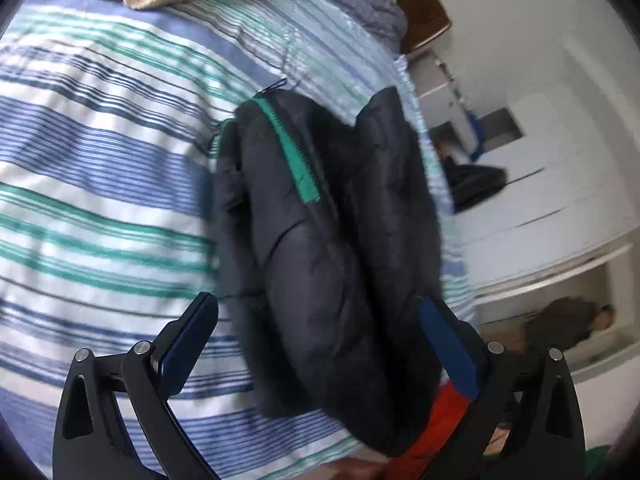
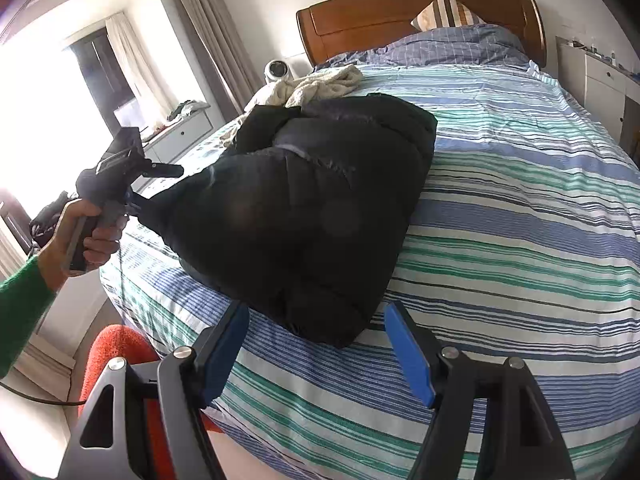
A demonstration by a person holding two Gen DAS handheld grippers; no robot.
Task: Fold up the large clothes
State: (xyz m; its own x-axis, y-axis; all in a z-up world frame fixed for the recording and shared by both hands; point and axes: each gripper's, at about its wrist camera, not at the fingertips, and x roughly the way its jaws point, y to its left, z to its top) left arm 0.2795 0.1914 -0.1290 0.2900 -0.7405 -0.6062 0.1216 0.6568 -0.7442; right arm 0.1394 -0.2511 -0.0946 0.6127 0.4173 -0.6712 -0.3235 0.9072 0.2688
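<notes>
the black puffer jacket (image 2: pixel 304 216) lies bunched on the striped bedcover (image 2: pixel 520 240), nearer the left edge of the bed, with a cream garment (image 2: pixel 320 82) beyond it toward the headboard (image 2: pixel 400 12).

left gripper (image 1: pixel 320 344): in its own view the jaws stand wide, and a padded fold of the jacket with a green zip tape (image 1: pixel 294 152) hangs between the blue pads (image 1: pixel 448 348). whether the pads press on the cloth cannot be told; the right wrist view shows the jacket drawn to a point at this gripper, which suggests a hold.

right gripper (image 2: pixel 316 344): jaws wide apart, empty, hovering just short of the jacket's near corner.

procedure for the step in hand, judged as spreading the jacket flat before folding:
- seat the right gripper on the near hem corner, taking both layers.
- draw the two corners apart, keeping the cloth low over the bed.
- padded fabric is slippery; grip deep, not at the edge.
</notes>
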